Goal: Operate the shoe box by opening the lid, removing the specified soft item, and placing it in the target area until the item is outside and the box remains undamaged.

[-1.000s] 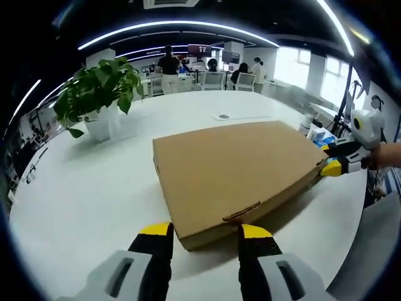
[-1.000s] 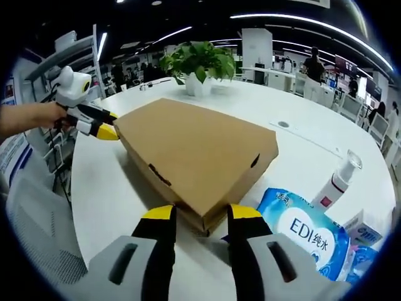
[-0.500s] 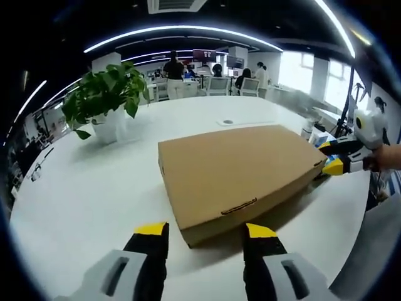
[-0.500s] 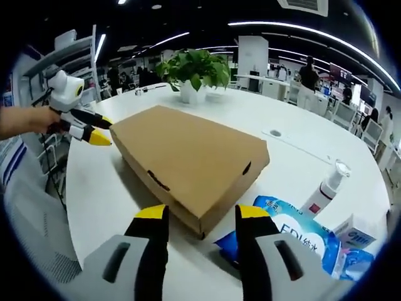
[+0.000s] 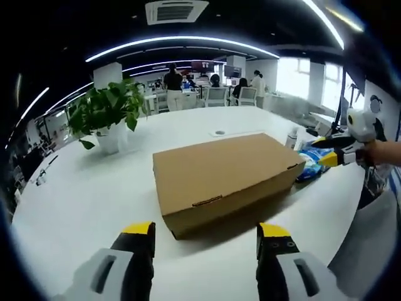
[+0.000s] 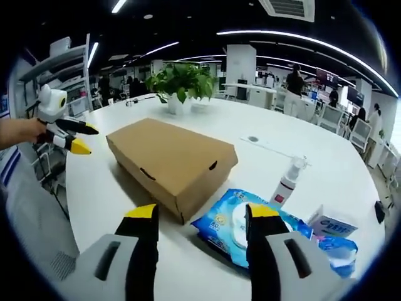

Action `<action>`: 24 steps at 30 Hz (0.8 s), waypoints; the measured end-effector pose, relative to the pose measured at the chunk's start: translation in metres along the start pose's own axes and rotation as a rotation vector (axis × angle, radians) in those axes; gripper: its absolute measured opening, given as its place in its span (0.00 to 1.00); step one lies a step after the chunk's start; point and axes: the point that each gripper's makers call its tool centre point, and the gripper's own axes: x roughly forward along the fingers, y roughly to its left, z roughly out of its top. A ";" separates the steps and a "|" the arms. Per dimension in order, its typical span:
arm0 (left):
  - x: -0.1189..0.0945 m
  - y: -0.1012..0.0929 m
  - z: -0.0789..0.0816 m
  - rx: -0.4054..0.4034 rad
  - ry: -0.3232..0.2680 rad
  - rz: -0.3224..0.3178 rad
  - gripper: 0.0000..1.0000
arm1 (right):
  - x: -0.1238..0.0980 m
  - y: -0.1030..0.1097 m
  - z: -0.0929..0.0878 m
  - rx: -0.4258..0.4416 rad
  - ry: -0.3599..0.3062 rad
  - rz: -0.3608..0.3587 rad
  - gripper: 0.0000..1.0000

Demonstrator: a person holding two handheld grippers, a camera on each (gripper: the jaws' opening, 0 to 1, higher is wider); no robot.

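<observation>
Lying shut on the white round table: cardboard shoe box, lid down. Spread wide and holding nothing, clear of it: left gripper, right gripper. Beside box: wet-wipes pack.

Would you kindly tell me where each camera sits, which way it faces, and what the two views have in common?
Left gripper view: rides on the left gripper, facing a short end of the closed cardboard box; the right gripper and a hand enter from the right.
Right gripper view: rides on the right gripper, facing the box's opposite end, beside a wipes pack and spray bottle; the left gripper and hand show at left.
Shared: box, potted plant, white table.
</observation>
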 end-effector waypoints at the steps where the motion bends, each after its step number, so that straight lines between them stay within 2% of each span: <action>1: -0.002 -0.002 0.000 0.006 0.000 -0.003 0.70 | -0.006 -0.002 -0.002 -0.003 -0.003 -0.005 0.55; 8: -0.021 -0.030 0.006 0.035 -0.030 -0.038 0.76 | -0.043 -0.011 -0.013 -0.002 0.002 -0.046 0.59; 14: -0.033 -0.051 0.002 0.050 -0.024 -0.071 0.80 | -0.069 -0.016 -0.025 -0.003 0.012 -0.078 0.62; 24: -0.052 -0.073 -0.001 0.056 -0.052 -0.097 0.88 | -0.108 -0.020 -0.047 0.043 0.030 -0.118 0.68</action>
